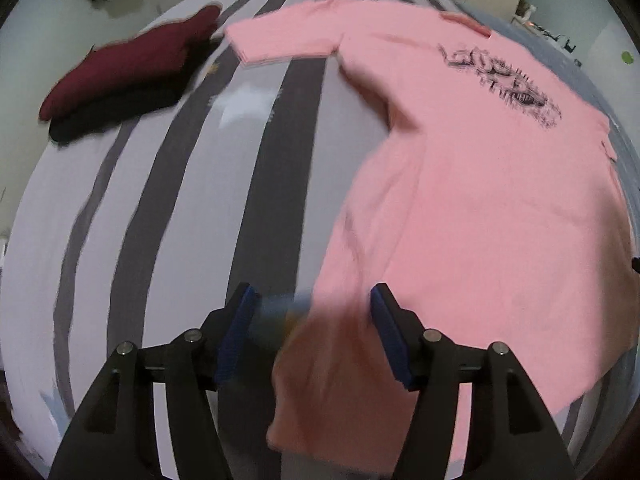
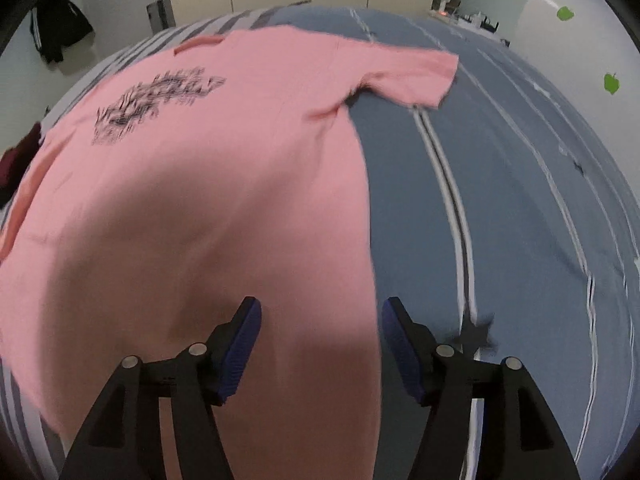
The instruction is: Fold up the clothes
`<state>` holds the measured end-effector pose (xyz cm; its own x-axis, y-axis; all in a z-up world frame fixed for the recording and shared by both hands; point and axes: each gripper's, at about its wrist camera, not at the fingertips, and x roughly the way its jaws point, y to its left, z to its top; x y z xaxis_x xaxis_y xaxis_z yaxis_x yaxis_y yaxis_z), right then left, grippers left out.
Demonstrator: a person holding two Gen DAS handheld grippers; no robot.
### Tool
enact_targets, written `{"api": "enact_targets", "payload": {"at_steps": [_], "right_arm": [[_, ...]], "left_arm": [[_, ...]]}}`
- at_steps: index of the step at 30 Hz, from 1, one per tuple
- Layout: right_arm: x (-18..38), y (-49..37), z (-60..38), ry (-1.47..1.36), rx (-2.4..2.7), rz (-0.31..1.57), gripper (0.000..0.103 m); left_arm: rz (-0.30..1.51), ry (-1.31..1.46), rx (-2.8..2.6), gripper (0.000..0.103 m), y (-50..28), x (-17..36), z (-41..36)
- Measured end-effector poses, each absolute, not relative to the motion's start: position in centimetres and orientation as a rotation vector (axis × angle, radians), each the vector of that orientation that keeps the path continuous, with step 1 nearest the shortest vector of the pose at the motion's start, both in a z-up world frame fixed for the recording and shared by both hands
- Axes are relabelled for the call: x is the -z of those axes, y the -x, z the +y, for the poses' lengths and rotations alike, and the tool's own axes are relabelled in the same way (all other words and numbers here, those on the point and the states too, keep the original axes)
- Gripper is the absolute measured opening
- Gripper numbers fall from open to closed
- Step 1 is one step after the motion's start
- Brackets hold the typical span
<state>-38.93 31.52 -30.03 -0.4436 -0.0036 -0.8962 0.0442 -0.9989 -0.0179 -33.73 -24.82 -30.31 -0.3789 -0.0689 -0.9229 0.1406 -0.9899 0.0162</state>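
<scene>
Pink T-shirt (image 1: 460,184) lies spread on the bed (image 1: 168,200) — both the left gripper (image 1: 312,312) and right gripper (image 2: 320,320) gape, unclenched. Only the left view shows folded dark clothes (image 1: 128,76); only the right, green wall stickers (image 2: 564,13).

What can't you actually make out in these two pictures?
- Black print on the pink T-shirt: blurred, unreadable in both views.
- The shirt's bottom hem: blurred and partly hidden behind the left gripper; cut off by the lower edge behind the right gripper.
- Dark red garment on a black one: folded, type unclear.
</scene>
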Motion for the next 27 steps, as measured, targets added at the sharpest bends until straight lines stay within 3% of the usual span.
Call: {"api": "enact_targets", "payload": {"at_steps": [3,7,16,19,20,22,23,24,27], "right_arm": [[30.3,36.5,32.6,-1.657,2.639,0.040,0.059],[30.7,34.0,34.0,-1.631,2.649,-0.009,0.059],[31.9,30.1,34.6,-1.549,2.681,-0.076,0.060],[32.1,29.4,35.0,-1.539,2.678,-0.140,0.060],[32.1,29.2,34.7,-1.533,2.679,-0.127,0.060],[32.1,29.3,34.5,-1.534,2.665,-0.114,0.048],[32.0,29.4,34.6,-1.542,2.652,-0.121,0.022],[31.8,29.5,34.7,-1.551,2.639,-0.127,0.003],[30.2,29.3,35.7,-1.526,2.634,-0.188,0.003]], "left_arm": [[0.068,-1.662,2.499,0.057,31.7,30.5,-24.7],[-0.009,-1.623,2.530,0.039,30.7,30.3,-23.3],[0.063,-1.486,2.534,0.036,29.7,31.7,-23.1],[0.041,-1.498,2.546,0.018,29.8,31.4,-22.6],[0.018,-1.501,2.550,0.007,29.5,31.3,-22.2],[-0.010,-1.488,2.557,0.005,28.8,30.6,-21.6],[0.019,-1.468,2.562,0.005,28.4,30.0,-21.7],[0.059,-1.447,2.566,0.005,27.9,29.3,-21.9],[0.213,-1.368,2.612,0.004,26.0,26.3,-22.4]]}}
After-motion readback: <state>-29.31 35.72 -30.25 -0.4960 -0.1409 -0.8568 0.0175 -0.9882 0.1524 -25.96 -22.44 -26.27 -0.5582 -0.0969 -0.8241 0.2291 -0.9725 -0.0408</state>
